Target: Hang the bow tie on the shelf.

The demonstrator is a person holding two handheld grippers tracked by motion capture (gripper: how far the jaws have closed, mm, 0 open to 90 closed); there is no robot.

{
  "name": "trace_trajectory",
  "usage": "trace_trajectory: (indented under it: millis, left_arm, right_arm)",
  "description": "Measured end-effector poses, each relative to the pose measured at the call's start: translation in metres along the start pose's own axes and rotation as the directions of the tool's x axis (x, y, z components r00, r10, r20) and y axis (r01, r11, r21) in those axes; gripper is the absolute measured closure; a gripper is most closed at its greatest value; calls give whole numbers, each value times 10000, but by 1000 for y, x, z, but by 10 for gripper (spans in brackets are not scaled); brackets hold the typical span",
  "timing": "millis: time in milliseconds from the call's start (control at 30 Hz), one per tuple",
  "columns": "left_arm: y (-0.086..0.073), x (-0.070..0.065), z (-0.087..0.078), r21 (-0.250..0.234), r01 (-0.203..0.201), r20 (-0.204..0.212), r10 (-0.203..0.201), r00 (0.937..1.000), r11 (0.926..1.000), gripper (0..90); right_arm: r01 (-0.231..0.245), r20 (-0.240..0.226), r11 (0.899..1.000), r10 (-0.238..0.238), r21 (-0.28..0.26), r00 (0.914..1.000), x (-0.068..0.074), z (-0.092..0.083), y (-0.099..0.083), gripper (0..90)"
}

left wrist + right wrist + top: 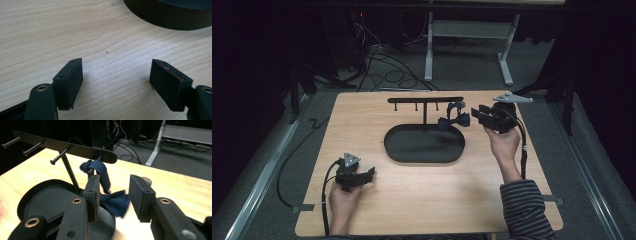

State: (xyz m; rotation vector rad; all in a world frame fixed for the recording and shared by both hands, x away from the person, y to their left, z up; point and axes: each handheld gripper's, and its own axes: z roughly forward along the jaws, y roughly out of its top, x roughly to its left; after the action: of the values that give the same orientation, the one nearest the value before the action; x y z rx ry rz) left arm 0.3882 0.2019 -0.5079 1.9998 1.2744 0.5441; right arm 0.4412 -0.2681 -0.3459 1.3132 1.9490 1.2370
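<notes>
The right hand-held gripper [486, 116] is hovering at the far right part of the table [362, 125], just beside the right end of a black hook stand [426, 100]. Its jaws are standing partly apart and are gripping nothing. A dark blue bow tie [113, 202] is hanging just ahead of the jaws, in line with the gap between them, with its strap looped over the stand's end hook close to this hand-held gripper; in the high view the bow [454, 121] is dangling just to the left of the jaw tips. Whether the left jaw's pad is brushing the strap cannot be told, since that jaw is covering part of it.

Below the bar and ahead of the right hand-held gripper, the stand's oval black base [424, 144] is lying flat on the table.

The left hand-held gripper [362, 176] is resting low at the near left part of the table, well apart from the bow tie. Its jaws are standing wide apart over bare wood, holding nothing, with the rim of the base [170, 17] lying beyond them.
</notes>
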Motion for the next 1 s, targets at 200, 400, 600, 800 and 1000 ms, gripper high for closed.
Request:
trace_trajectory:
  millis: [200,400,600,800,1000]
  left_arm:
    - [0,0,0,12,3,-2,-3,10000,10000,273]
    - [0,0,0,-4,4,-3,-4,10000,10000,273]
    - [0,0,0,15,-2,5,2,10000,10000,273]
    - [0,0,0,18,-16,19,16,10000,10000,273]
    - [0,0,0,16,-16,9,16,10000,10000,273]
  right_arm:
    - [-256,-58,9997,256,-37,9997,-6,-8,-7,600]
    - [-379,-85,9992,378,-126,9992,-10,-17,-13,592]
    - [-494,-98,9986,493,-163,9987,-14,-26,-20,585]
    - [-635,-51,9978,634,-203,9980,-18,-36,-28,583]
    - [-675,-40,9973,674,-296,9977,-21,-45,-34,582]
